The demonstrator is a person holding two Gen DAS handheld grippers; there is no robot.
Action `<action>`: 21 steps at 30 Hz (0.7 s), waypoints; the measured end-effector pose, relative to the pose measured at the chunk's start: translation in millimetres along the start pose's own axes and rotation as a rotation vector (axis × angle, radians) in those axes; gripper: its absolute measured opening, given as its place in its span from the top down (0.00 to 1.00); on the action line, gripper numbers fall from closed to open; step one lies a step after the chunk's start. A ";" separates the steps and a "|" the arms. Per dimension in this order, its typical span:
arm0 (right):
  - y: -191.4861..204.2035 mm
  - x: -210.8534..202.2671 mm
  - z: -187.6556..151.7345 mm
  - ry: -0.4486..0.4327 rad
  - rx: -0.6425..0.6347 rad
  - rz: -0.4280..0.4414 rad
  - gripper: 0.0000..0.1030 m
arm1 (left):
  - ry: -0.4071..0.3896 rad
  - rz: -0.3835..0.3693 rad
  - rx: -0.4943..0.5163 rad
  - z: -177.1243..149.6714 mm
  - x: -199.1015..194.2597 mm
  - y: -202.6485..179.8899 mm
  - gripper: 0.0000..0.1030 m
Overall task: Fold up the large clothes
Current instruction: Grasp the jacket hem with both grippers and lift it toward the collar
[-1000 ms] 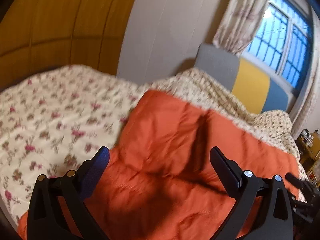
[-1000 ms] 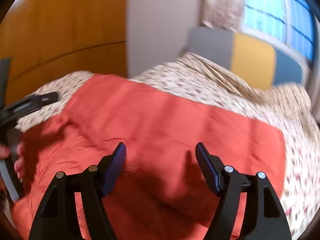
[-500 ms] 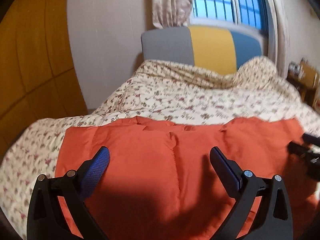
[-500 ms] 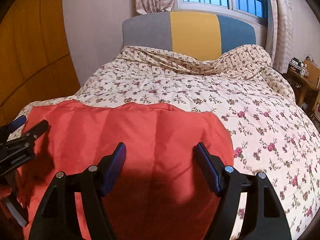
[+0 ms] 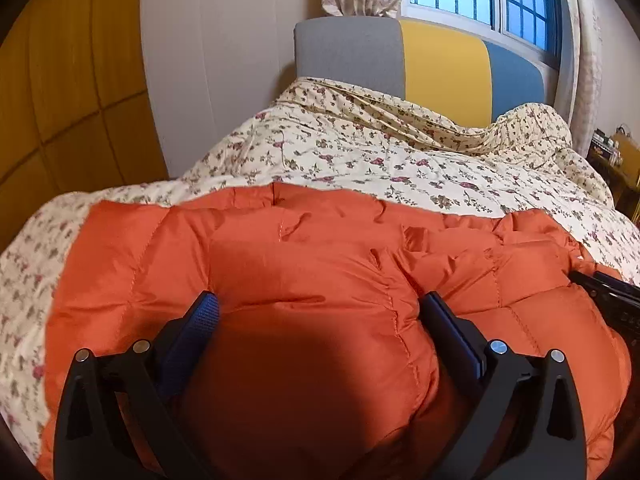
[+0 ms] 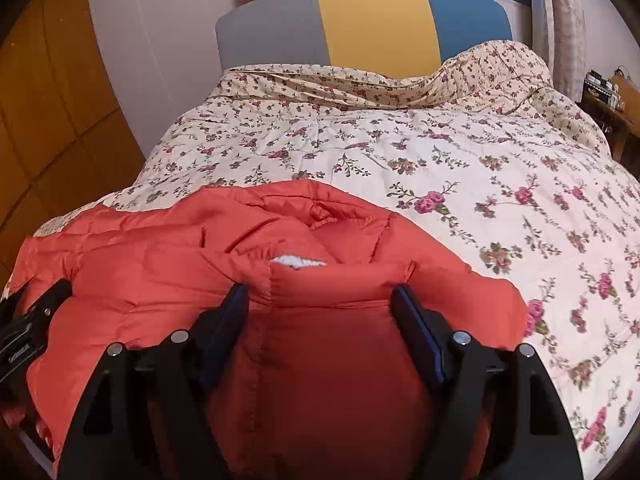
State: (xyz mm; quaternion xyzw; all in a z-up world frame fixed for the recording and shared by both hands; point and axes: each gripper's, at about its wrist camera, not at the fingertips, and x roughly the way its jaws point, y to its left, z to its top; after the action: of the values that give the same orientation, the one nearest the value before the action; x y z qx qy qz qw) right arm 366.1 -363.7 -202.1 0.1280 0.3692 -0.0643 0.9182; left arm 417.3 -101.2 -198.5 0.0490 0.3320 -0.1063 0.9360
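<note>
A puffy orange quilted jacket (image 5: 320,248) lies across the near end of the bed, bunched and creased. My left gripper (image 5: 319,300) sits low on its left part, jaws wide, with padded fabric bulging up between the fingers. My right gripper (image 6: 320,292) rests on the jacket's (image 6: 160,248) right end, just behind a slit of white lining (image 6: 298,261). Its jaws are opening, and fabric swells between them without being pinched. Each gripper shows at the edge of the other's view: the right gripper (image 5: 608,296) and the left gripper (image 6: 28,332).
A floral quilt (image 6: 440,152) covers the bed beyond the jacket, rumpled near a grey, yellow and blue headboard (image 5: 440,60). Wooden wardrobe panels (image 5: 60,80) stand at the left. A small cluttered side table (image 6: 608,92) is at the far right, under a barred window.
Both views have rolled level and swung to face the headboard. Both grippers have sunk onto the jacket, which has gone from lying flat to bulging between the jaws.
</note>
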 end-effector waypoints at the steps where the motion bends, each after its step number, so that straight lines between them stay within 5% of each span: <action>1: 0.1 1.5 0.0 0.002 -0.002 -0.002 0.27 | 0.008 -0.002 -0.002 -0.9 1.3 0.1 0.03; 8: -8.8 -21.6 0.5 0.008 0.036 0.032 0.26 | 0.065 -0.005 0.017 1.0 -6.9 -0.8 0.03; 15: -0.7 -88.0 -32.8 -0.023 -0.006 0.021 0.27 | 0.007 -0.001 -0.025 -15.7 -58.3 17.6 0.03; 21: -4.3 -75.8 -50.4 0.039 0.027 0.001 0.27 | 0.096 0.030 -0.032 -20.7 -36.8 29.4 0.03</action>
State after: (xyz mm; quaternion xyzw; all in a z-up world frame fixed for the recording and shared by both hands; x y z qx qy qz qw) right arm 277.4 -351.8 -185.3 0.1420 0.3860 -0.0663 0.9091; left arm 383.6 -63.2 -190.7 0.0438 0.3776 -0.0845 0.9211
